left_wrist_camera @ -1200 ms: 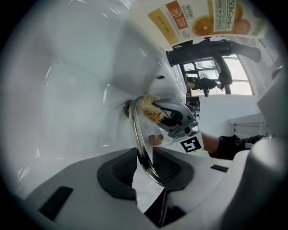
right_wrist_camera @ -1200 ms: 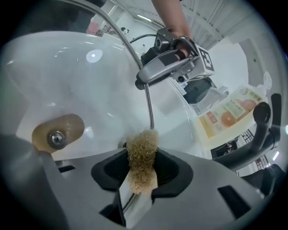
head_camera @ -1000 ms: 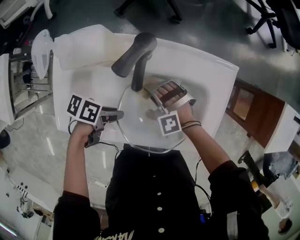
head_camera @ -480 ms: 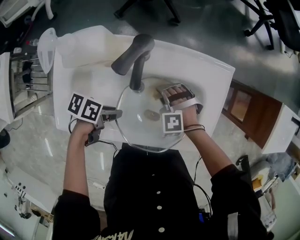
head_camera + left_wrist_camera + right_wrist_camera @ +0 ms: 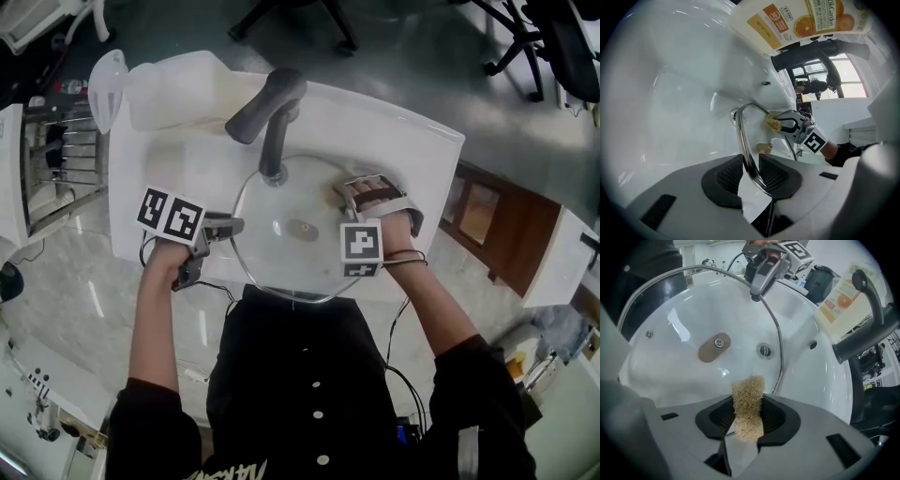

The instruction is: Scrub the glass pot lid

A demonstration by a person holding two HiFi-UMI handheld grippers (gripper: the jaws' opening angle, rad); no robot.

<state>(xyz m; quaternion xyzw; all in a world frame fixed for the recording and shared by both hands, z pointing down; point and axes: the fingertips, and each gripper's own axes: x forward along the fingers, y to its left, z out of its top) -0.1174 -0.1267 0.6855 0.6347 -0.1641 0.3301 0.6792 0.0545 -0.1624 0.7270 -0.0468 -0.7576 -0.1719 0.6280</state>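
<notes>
1. Left gripper: the jaws are clamped on the metal rim of the glass pot lid. The rim runs right between the two black pads, so that edge is pinched tight.
2. Right gripper: the jaws are closed on a tan, fibrous scrubber. It's squeezed between the pads and its free end sticks out past them.
3. The scrubber's tip sits just inside the lid's rim on the right side of the glass. Can't tell if it's actually pressing on the glass or just above it.
4. The lid itself is spread over the basin of the white sink, roughly flat from the head view. Left gripper is on its left edge, right gripper over its right edge. The small brown knob sits in the middle of the glass, well clear of both grippers.
5. Further out, a dark faucet rises at the back of the lid and arcs off to the left.
6. A white bottle with an orange-fruit label lies at the sink's far left corner.
</notes>
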